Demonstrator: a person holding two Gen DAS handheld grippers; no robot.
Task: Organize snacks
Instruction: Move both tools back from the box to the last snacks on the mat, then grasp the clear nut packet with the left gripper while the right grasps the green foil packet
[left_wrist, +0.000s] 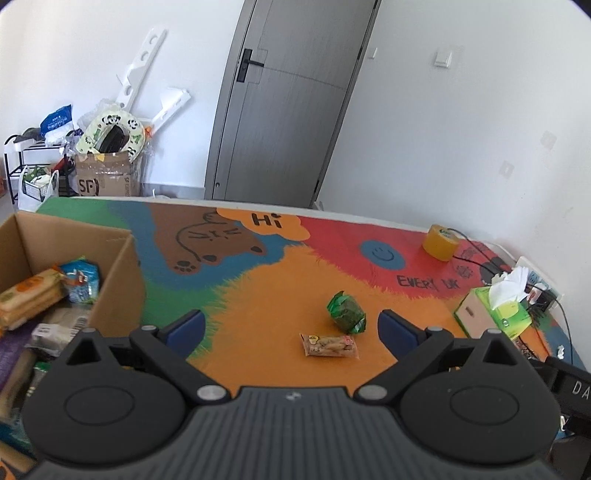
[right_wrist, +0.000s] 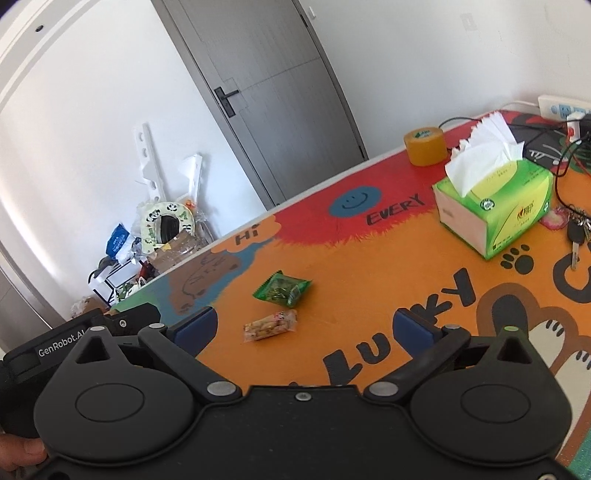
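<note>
Both grippers fill the foreground — left gripper (left_wrist: 291, 328) and right gripper (right_wrist: 306, 326) — each with its jaws spread wide and empty, held above the colourful table (right_wrist: 369, 258) and angled down toward the two loose snacks. Between them lie a tan snack bar (left_wrist: 330, 346) and, just beyond it, a green snack packet (left_wrist: 346, 312), close together but seemingly apart, on open mat where either gripper can reach. At the left stands the cardboard box (left_wrist: 114, 280), already holding several packets — probably the destination, so both loose snacks remain to be collected.
</note>
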